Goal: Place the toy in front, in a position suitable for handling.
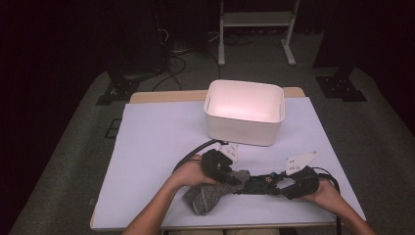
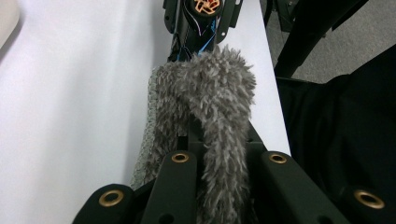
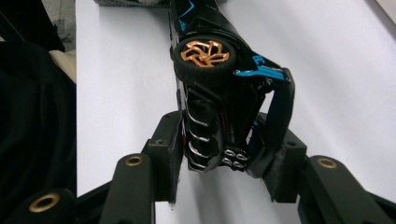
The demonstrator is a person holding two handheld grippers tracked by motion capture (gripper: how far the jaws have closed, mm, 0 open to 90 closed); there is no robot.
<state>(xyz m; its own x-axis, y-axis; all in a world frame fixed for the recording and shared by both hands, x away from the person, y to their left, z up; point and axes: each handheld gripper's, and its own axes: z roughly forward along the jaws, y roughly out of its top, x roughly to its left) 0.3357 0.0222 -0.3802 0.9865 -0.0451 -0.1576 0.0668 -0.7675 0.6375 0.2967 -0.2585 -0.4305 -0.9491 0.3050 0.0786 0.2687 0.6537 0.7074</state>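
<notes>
Carefully Does It: Wiping a Toy Car With a Fuzzy Cloth

Right now the person works low at the near edge of the bench (image 1: 161, 147), both forearms coming in from below. The right tool (image 3: 223, 161) has its jaws set about halfway and closed on the tail end of a black toy car (image 3: 219, 84) with blue trim and copper-spoked wheels; the pads press both flanks, and the car lies on its side on the white bench cover, nose pointing toward the other hand. The left tool (image 2: 219, 154) is pinched nearly shut on a fold of grey fuzzy cloth (image 2: 205, 107), which bunches up against the car's front end. A white bin (image 1: 243, 113) stands empty, well apart, farther back.

The step looks like rubbing the car down with the cloth. To do it well, I judge the right hand should keep the car steady and flat rather than squeeze harder, since the thin rear wing sits right at one pad. The left hand should draw the cloth along the body in short passes, keeping the pile between tool and car so the hard jaws never scrape the paint.
</notes>
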